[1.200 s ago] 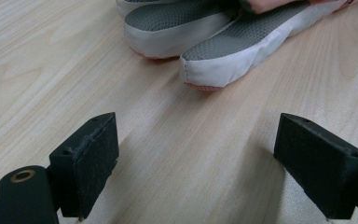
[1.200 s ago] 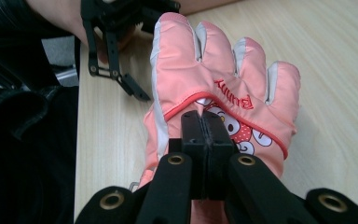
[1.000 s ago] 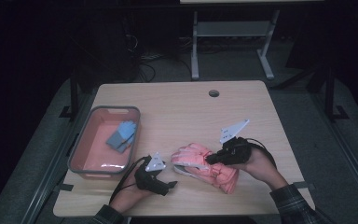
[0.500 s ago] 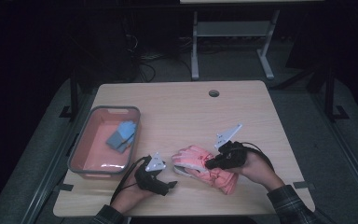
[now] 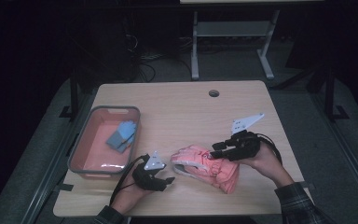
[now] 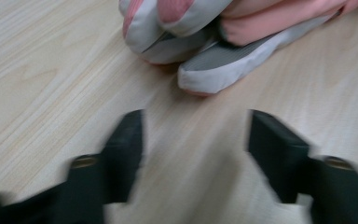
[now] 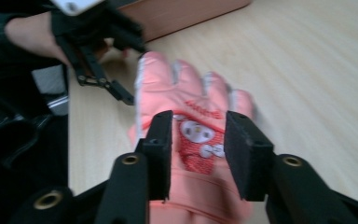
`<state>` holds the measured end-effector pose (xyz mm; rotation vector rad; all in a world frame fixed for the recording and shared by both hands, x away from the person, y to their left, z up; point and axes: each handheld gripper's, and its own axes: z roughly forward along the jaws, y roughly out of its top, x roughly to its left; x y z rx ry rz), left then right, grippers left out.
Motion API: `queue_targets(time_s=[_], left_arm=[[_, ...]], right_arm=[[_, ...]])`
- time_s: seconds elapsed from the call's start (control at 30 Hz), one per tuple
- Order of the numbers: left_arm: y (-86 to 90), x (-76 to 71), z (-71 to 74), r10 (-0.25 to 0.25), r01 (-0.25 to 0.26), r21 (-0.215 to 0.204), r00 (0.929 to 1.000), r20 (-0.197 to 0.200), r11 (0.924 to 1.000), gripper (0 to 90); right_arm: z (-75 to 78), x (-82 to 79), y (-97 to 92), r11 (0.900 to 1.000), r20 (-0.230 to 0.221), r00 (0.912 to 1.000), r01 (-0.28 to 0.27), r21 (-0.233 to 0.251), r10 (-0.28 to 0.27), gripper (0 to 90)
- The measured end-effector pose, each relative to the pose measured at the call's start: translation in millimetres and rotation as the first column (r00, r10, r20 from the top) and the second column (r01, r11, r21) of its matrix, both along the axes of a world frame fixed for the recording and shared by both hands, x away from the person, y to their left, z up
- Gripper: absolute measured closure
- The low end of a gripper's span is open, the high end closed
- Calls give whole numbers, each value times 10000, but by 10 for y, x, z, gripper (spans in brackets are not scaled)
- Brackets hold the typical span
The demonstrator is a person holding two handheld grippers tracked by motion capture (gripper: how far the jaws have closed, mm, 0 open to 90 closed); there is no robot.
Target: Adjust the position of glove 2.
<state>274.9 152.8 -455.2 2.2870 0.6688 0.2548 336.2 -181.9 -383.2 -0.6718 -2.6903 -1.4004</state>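
A pink glove (image 5: pixel 205 165) with grey-white fingertips lies flat near the table's front edge, fingers pointing left. My left gripper (image 5: pixel 168 179) sits just left of those fingertips. Its jaws have just been closing, but they are open with only bare table between them (image 6: pixel 195 116), and the glove's fingertips (image 6: pixel 214 70) lie a little ahead. My right gripper (image 5: pixel 216 150) reaches over the glove from the right. Its jaws have just been opening. They stand apart (image 7: pixel 199 116) above the glove's back (image 7: pixel 168 84), with the cartoon patch visible in the gap.
A pink tray (image 5: pixel 81 142) with a grey rim sits at the table's left and holds a blue glove (image 5: pixel 121 135). A small round hole (image 5: pixel 213 93) marks the far side of the table. The table's front edge runs close under both hands.
The right gripper has shifted slightly over the glove. The left hand, the glove and the tray stay where they were.
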Motion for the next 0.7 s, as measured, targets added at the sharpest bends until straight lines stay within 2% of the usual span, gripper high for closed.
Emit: queue_targets(time_s=[0.03, 0.07, 0.1, 0.13, 0.17, 0.2, 0.33, 0.37, 0.53, 0.7], left_arm=[[-12, -16, 25, -105, 102, -206, 9998, -144, 9997, 599], [-12, -16, 25, -105, 102, -206, 9998, -144, 9997, 643], [-27, -23, 38, -212, 202, -305, 9993, -321, 9993, 643], [-56, -38, 48, -390, 371, -422, 9982, -457, 9984, 761], [-56, -38, 48, -390, 371, -422, 9982, -457, 9984, 829], [-96, -63, 62, -513, 481, -596, 9973, -529, 9971, 892], [-169, -87, 76, -745, 704, -597, 9948, -690, 9957, 894], [-209, -100, 76, -867, 819, -619, 9932, -780, 9947, 894], [-426, -147, 58, -1257, 1200, -645, 9877, -933, 9907, 894], [-561, -163, 21, -1491, 1443, -519, 9831, -1058, 9882, 894]], right_arm=[[-2, 23, -81, 9992, 91, 9992, 394, -17, -394, 729], [-2, 23, -81, 9992, 91, 9992, 394, -17, -394, 729], [-10, 36, -117, 9986, 166, 9985, 525, -61, -524, 771], [-47, 76, -218, 9959, 192, 9960, 872, -223, -868, 846], [-47, 76, -218, 9959, 192, 9960, 872, -223, -868, 846], [-113, 112, -327, 9921, 47, 9927, 1207, -330, -1206, 899], [-210, 132, -432, 9880, -59, 9896, 1435, -570, -1441, 900], [-281, 125, -487, 9850, -190, 9875, 1547, -769, -1566, 900], [-402, 84, -566, 9806, -216, 9872, 1541, -1215, -1578, 900], [-491, 47, -604, 9789, -258, 9877, 1490, -1399, -1540, 900]])
